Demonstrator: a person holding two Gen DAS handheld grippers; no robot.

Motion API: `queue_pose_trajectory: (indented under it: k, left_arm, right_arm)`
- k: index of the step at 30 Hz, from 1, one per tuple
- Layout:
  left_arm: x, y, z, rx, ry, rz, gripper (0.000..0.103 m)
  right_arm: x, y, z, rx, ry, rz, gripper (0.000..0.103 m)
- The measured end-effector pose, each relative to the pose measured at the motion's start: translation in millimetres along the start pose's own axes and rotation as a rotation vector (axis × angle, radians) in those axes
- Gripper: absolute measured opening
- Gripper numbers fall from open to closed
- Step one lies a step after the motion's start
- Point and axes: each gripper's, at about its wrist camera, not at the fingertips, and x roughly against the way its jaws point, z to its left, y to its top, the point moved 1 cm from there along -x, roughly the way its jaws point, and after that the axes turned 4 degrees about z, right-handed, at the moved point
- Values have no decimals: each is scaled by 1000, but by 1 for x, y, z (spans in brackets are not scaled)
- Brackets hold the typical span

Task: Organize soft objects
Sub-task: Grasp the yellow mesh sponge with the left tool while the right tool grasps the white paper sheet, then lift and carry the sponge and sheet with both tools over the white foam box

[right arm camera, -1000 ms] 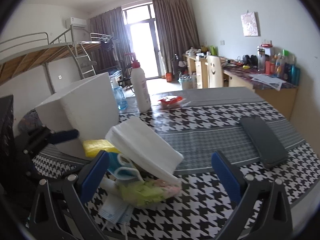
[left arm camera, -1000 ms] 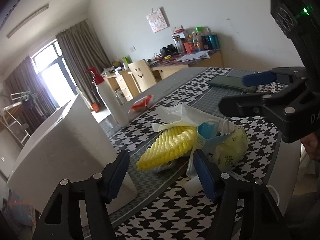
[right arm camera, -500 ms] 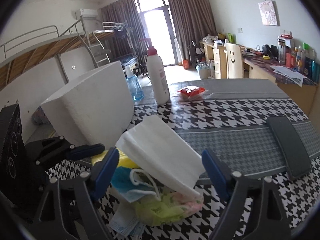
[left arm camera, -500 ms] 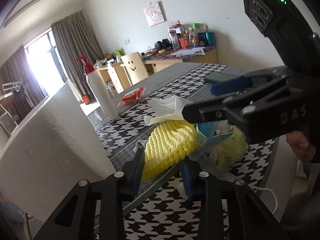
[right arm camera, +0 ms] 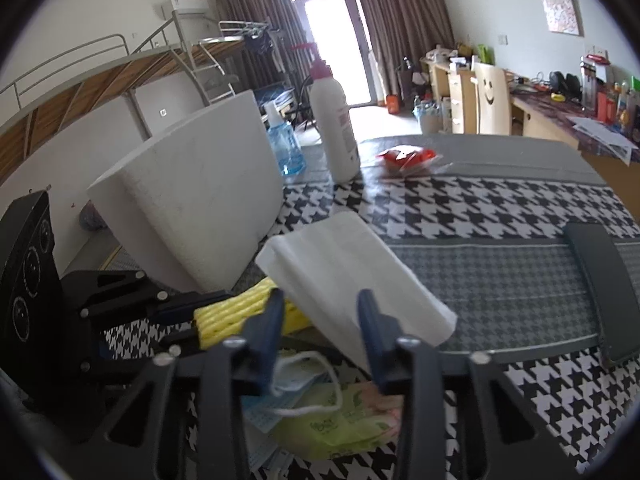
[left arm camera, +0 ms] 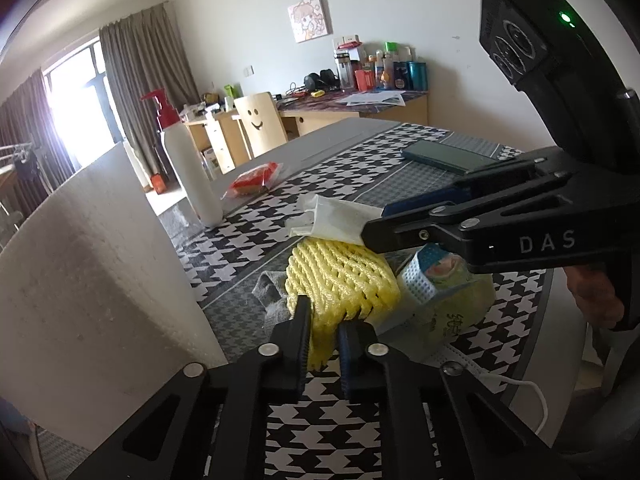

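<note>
A pile of soft things lies on the houndstooth table (left arm camera: 360, 184). My left gripper (left arm camera: 324, 340) is shut on the near end of a yellow foam net (left arm camera: 340, 276), which also shows in the right wrist view (right arm camera: 236, 314). My right gripper (right arm camera: 322, 320) has its jaws closed in around a white folded tissue (right arm camera: 348, 268) and grips its near edge; it also shows in the left wrist view (left arm camera: 340, 220). Under them lie a blue face mask (right arm camera: 296, 384) and a green wipes pack (right arm camera: 340, 424). A grey cloth (left arm camera: 268, 296) sticks out beside the net.
A large white foam box (left arm camera: 92, 260) stands close on the left of the pile. A white pump bottle (left arm camera: 188, 172), a blue bottle (right arm camera: 286, 148) and a red packet (left arm camera: 256, 180) sit further back. A dark phone (right arm camera: 604, 284) lies to the right.
Both grippers moved in on the pile and closed. The left one shut on the yellow foam net; the right one narrowed onto the white tissue.
</note>
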Motion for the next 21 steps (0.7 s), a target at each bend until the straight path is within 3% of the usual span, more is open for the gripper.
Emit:
queue_pose_trajectory:
  k: [3,6,21]
  left_arm:
    - [1,1,1,9,-5,-6,11]
    - [5,2,4,31,-5,-22,10]
    - [50,5,16,124,37,-151,10]
  right_arm:
    - [1,0,2,6,-4,7,14]
    - [6,0,2,10,-22,-8,8]
    - [52,10,7,7,-79,-157,5]
